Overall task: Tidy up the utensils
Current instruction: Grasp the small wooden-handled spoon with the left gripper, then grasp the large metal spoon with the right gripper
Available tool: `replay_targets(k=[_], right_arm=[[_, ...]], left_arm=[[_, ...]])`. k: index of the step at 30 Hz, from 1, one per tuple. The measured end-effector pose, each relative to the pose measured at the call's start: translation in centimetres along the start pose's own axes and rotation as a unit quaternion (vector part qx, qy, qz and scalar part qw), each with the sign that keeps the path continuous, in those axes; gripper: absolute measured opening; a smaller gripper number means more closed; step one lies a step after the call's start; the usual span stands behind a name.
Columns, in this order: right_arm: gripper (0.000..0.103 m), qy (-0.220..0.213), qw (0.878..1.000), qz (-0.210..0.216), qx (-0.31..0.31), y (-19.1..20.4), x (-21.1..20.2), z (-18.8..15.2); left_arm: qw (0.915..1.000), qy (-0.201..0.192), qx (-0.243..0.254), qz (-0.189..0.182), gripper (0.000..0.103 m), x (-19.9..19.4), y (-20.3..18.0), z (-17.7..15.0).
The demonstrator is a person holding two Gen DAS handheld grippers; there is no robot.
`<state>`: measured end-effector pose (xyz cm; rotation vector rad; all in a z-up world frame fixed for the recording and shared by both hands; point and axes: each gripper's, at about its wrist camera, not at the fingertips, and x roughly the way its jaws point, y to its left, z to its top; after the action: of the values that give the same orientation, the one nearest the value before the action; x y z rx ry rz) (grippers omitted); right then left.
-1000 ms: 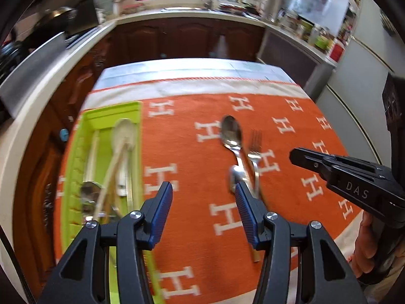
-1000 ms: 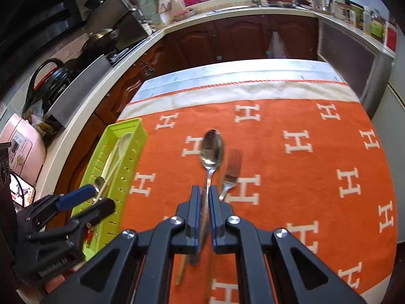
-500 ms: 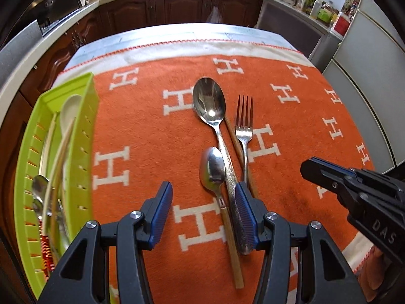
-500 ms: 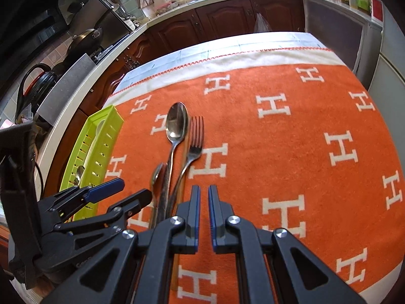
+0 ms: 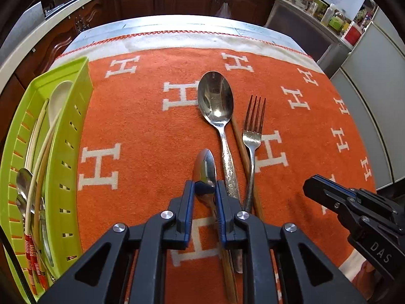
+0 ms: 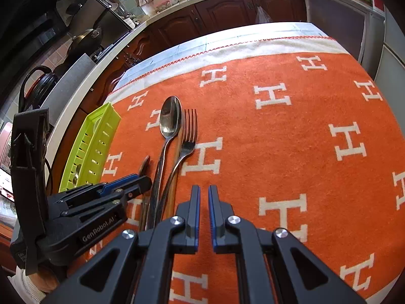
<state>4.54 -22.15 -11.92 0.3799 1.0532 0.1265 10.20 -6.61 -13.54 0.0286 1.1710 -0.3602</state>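
On the orange cloth lie a large spoon, a fork, a wooden chopstick between them, and a small spoon to their left. My left gripper points steeply down, its jaws closing, and its blue pads press on the small spoon's neck. From the right wrist view the small spoon shows edge-on in front of the left gripper. My right gripper is shut with nothing in it, low over bare cloth right of the fork.
A lime green slotted tray at the cloth's left edge holds several spoons and chopsticks. Kitchen counters and dark cabinets ring the table. A grey fridge stands to the right. The cloth's right half bears only its H pattern.
The left gripper sank towards the cloth and its jaws went from wide apart to closed around the small spoon. The right gripper also came lower and stayed shut.
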Motion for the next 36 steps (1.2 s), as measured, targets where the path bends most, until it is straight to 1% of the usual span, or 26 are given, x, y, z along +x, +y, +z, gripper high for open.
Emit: replay_targets(k=[5,12,16,21,25,28,32,36], right_arm=[[0.007,0.002,1.0,0.0,-0.004,0.0,0.2,0.0],[0.007,0.001,1.0,-0.001,-0.015,0.9,0.2,0.0],[0.007,0.0,1.0,-0.001,-0.02,1.2,0.0,0.0],[0.007,0.002,1.0,-0.001,-0.027,1.6,0.2,0.1],[0.007,0.003,0.999,0.002,-0.035,2.2,0.5,0.3],[0.007,0.007,0.999,0.003,-0.039,2.7,0.8,0.4],[0.007,0.01,0.999,0.002,-0.042,3.2,1.2,0.5],[0.007,0.011,0.999,0.007,-0.042,3.5,1.5,0.9]], left_arm=[[0.9992,0.004,-0.025,-0.03,0.012,0.0,1.1,0.1],[0.9992,0.004,-0.027,-0.028,0.014,0.2,1.1,-0.1],[0.9967,0.009,-0.053,-0.06,0.011,0.1,2.7,-0.2],[0.9974,0.005,-0.047,-0.054,0.008,-0.3,2.9,-0.4],[0.9956,0.008,-0.06,-0.071,0.008,-0.2,3.5,-0.4],[0.9953,0.006,-0.059,-0.077,0.009,0.1,3.4,-0.4],[0.9966,-0.009,-0.046,-0.068,0.01,0.3,2.8,-0.3],[0.9967,-0.011,-0.045,-0.067,0.008,0.2,2.7,-0.2]])
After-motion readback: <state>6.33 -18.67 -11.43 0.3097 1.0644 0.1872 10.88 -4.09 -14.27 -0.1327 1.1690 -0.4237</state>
